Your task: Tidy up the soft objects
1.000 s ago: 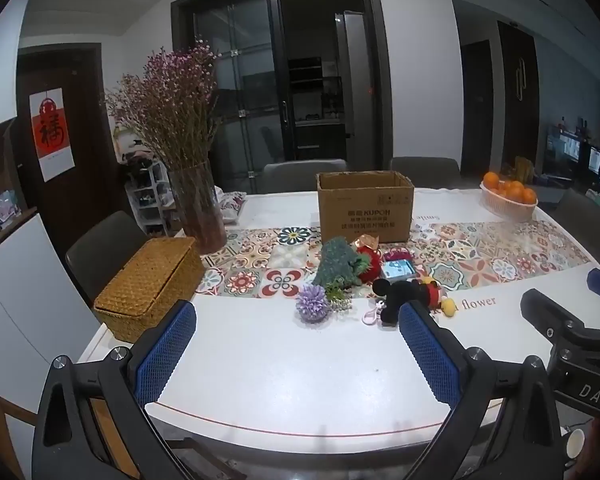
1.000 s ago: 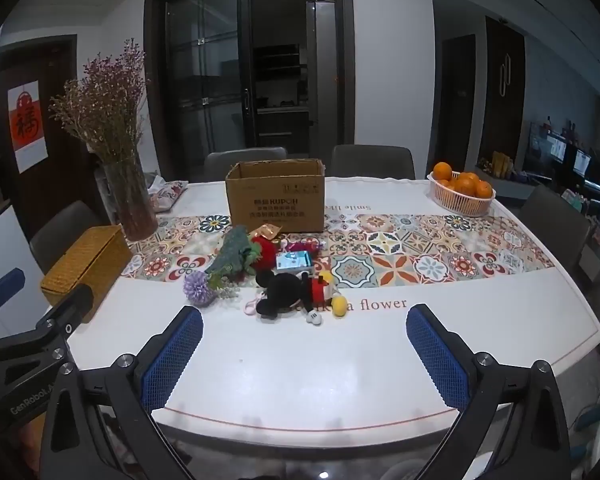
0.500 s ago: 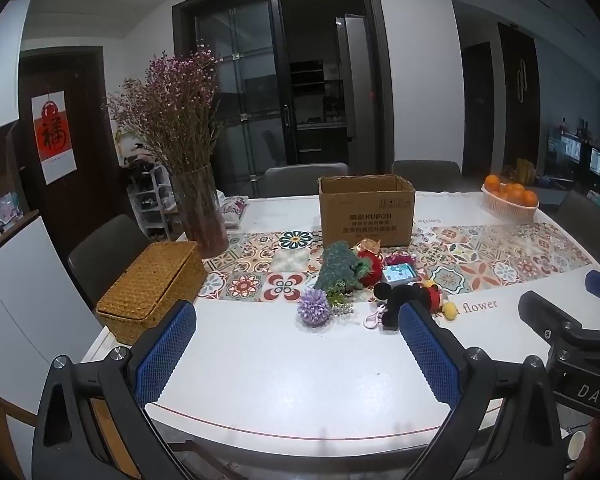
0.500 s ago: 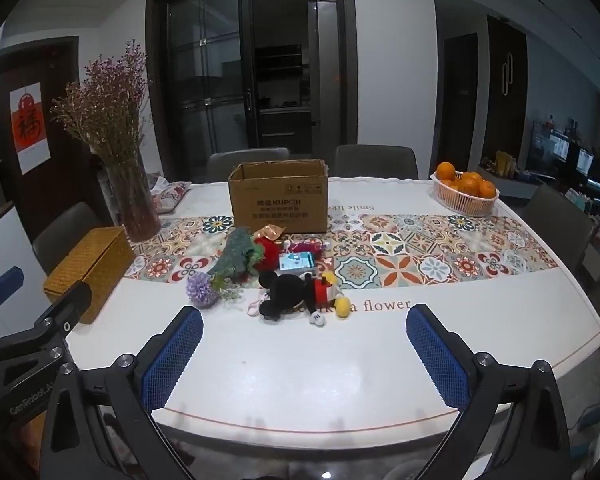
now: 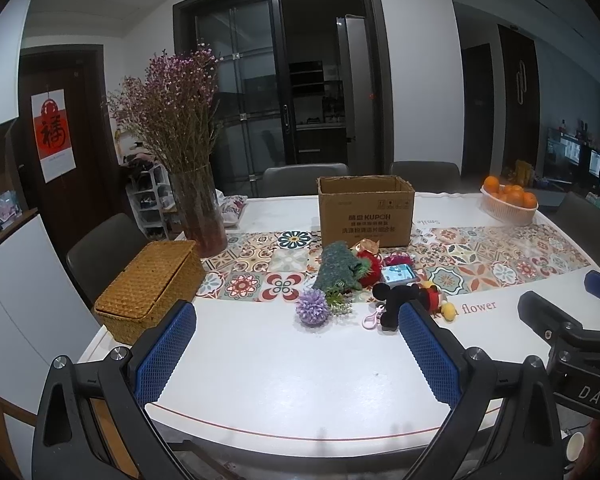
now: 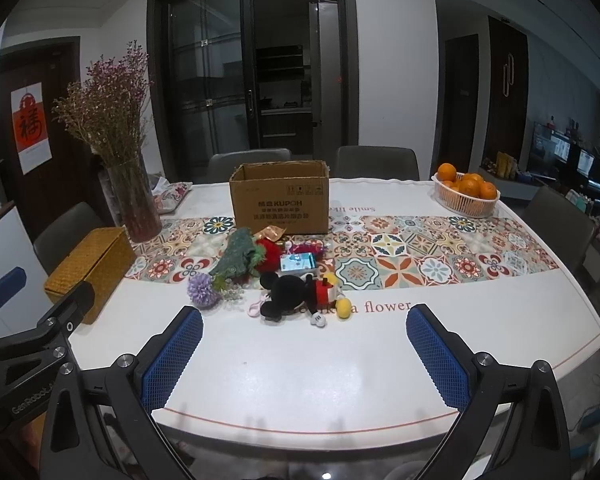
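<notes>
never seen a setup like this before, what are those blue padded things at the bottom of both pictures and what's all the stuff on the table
They are the fingers of two handheld grippers; a person carries one in each hand, with no robot arm. A wide-angle camera on each gripper looks forward between its fingers, giving one picture per gripper.

The left gripper and the right gripper are both open and hold nothing, hovering at the near edge of the white table.

On the table lies a small pile of soft things: a black mouse plush, a purple pompom flower and a green plush. Behind them stands an open cardboard box. A wicker basket, a vase of dried flowers and a bowl of oranges sit around them.
</notes>
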